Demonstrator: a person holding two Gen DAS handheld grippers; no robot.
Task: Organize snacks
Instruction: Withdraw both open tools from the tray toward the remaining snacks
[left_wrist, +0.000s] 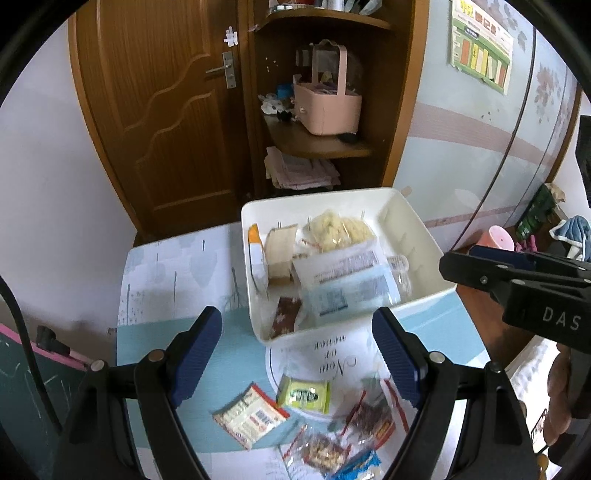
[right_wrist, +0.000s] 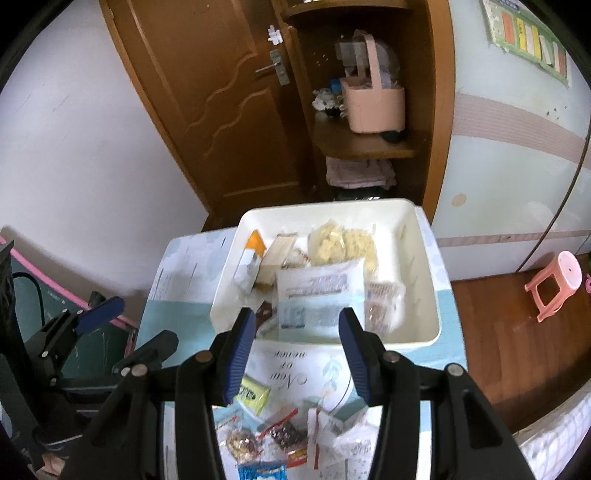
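Note:
A white bin (left_wrist: 417, 229) (right_wrist: 424, 258) stands on the table and holds several snack packets, among them a large white and blue packet (left_wrist: 351, 284) (right_wrist: 317, 299) and a bag of yellow puffs (left_wrist: 338, 229) (right_wrist: 343, 243). Loose snacks lie on the near table: a green packet (left_wrist: 304, 395) (right_wrist: 253, 395), a red and white packet (left_wrist: 249, 415), and clear bags of nuts (left_wrist: 325, 452) (right_wrist: 243, 443). My left gripper (left_wrist: 297, 354) is open and empty above them. My right gripper (right_wrist: 297, 354) is open and empty, just short of the bin's near rim.
The table carries a blue and white cloth (left_wrist: 177, 280) (right_wrist: 184, 273). Behind it are a wooden door (left_wrist: 159, 110) and shelves with a pink basket (left_wrist: 327, 107) (right_wrist: 373, 103). A pink stool (right_wrist: 554, 284) stands on the floor at right.

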